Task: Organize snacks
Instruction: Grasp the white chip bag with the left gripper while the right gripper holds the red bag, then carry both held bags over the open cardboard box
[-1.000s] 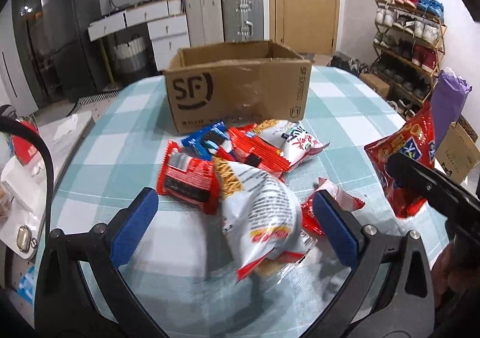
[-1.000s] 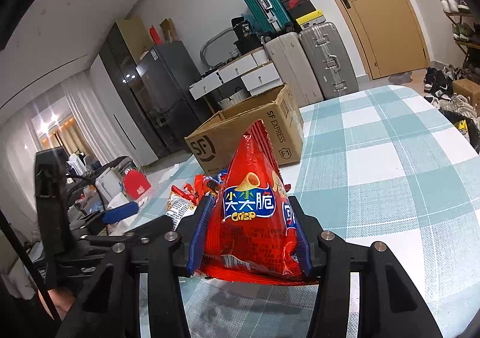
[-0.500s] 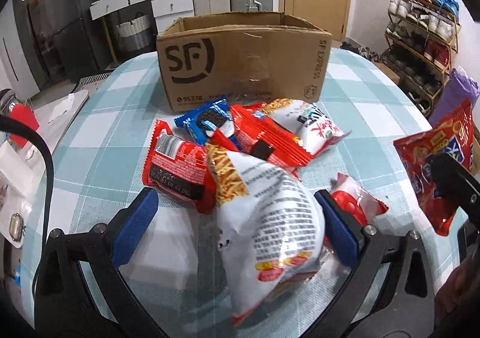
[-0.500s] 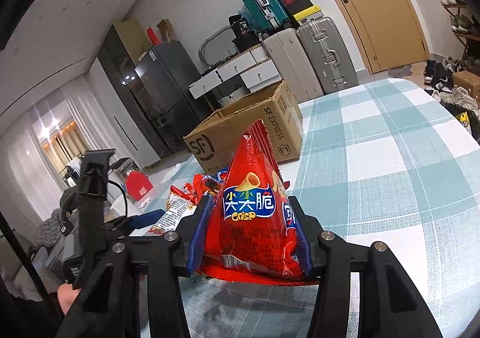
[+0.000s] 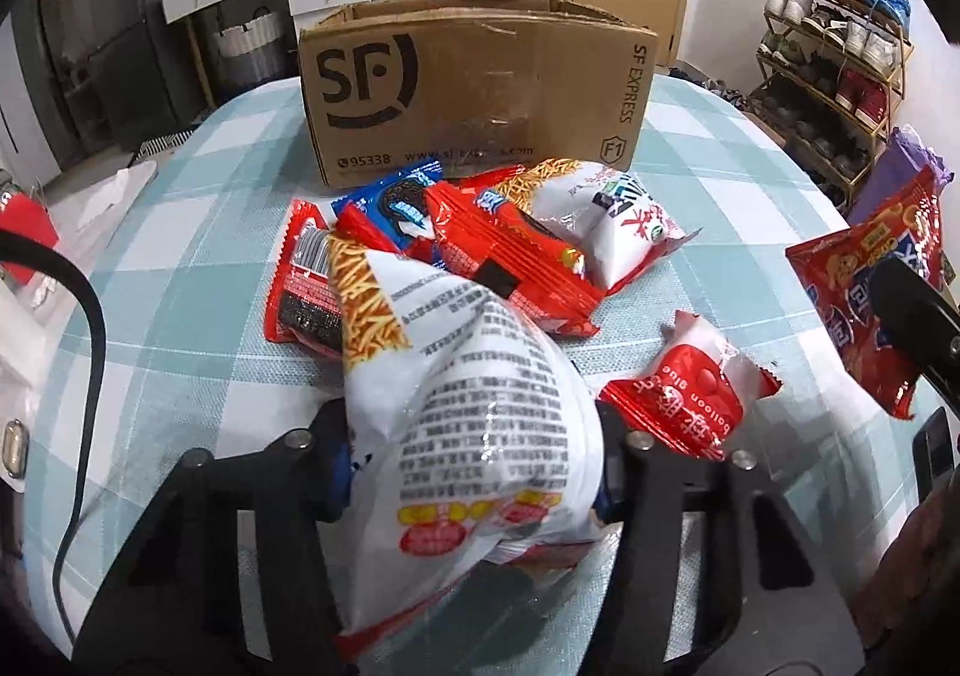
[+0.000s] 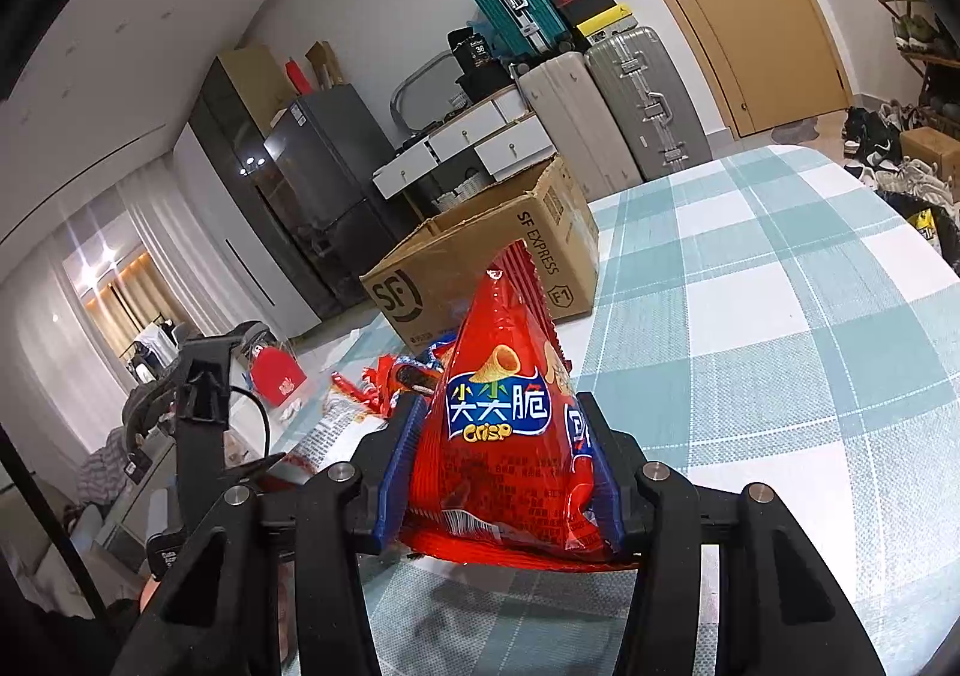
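In your left wrist view, the left gripper had just been closing, and its 2 jaws pressed on either side of the white snack bag, which bulged between them at the near edge of the checked table. Beyond it lay a pile of packets: a red packet with a barcode to the left, a blue cookie packet, a long red packet and another white bag farther back. A small red-and-white packet sat just right of your gripper. The cardboard box stood open at the far side, close behind the pile. At the right edge, the red crisp bag showed in your other gripper.

In your right wrist view, the right gripper was clamped narrowly on the red crisp bag, its blue pads squeezing both sides, the bag pointing upward above the table. The cardboard box stood beyond, with the pile to its near left. Your left gripper appeared at the left, low over the pile.
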A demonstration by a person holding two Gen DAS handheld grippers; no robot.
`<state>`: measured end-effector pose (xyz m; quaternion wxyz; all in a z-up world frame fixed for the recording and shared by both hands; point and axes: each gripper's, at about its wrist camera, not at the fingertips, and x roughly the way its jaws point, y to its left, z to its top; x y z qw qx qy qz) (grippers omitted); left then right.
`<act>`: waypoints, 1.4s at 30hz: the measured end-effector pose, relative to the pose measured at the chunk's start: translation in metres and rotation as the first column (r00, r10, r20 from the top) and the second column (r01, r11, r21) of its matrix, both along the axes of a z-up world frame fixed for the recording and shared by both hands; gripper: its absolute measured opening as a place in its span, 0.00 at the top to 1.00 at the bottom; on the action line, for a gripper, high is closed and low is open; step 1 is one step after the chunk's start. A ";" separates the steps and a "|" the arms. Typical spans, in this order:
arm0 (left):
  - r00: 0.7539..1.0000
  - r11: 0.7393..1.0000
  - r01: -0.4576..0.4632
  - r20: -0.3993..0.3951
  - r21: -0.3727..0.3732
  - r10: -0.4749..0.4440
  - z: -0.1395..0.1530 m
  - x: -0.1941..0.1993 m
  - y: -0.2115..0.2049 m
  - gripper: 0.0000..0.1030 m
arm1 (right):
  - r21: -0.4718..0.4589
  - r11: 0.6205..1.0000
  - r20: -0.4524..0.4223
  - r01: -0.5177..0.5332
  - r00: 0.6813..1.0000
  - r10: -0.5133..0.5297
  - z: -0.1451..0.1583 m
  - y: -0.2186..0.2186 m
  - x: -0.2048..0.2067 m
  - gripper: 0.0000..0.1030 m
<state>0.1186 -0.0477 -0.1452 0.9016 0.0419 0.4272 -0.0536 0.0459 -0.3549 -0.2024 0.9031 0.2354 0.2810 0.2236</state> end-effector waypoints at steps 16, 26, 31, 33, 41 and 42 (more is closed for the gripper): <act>0.996 0.998 0.020 0.084 -0.061 -0.015 0.026 -0.032 0.026 0.55 | -0.011 0.999 -0.008 0.030 1.000 -0.030 0.000 0.000 -0.002 0.51; 0.990 0.995 0.041 0.137 -0.089 -0.028 0.056 -0.065 0.046 0.55 | -0.048 0.998 0.004 0.038 0.999 -0.037 0.003 0.004 -0.005 0.51; 0.986 0.993 0.054 0.161 -0.107 -0.037 0.072 -0.083 0.057 0.55 | -0.101 0.995 0.031 0.006 1.000 -0.003 0.010 0.018 -0.015 0.51; 0.985 0.992 0.057 0.166 -0.116 -0.037 0.077 -0.089 0.062 0.55 | -0.093 0.996 0.034 -0.015 0.999 0.019 0.013 0.023 -0.020 0.51; 0.983 0.990 0.058 0.182 -0.131 -0.033 0.090 -0.116 0.076 0.55 | -0.072 0.993 0.034 -0.088 0.995 0.091 0.030 0.038 -0.036 0.51; 0.983 0.990 0.058 0.183 -0.132 -0.033 0.090 -0.115 0.076 0.55 | -0.068 0.993 0.033 -0.095 0.995 0.098 0.033 0.040 -0.038 0.51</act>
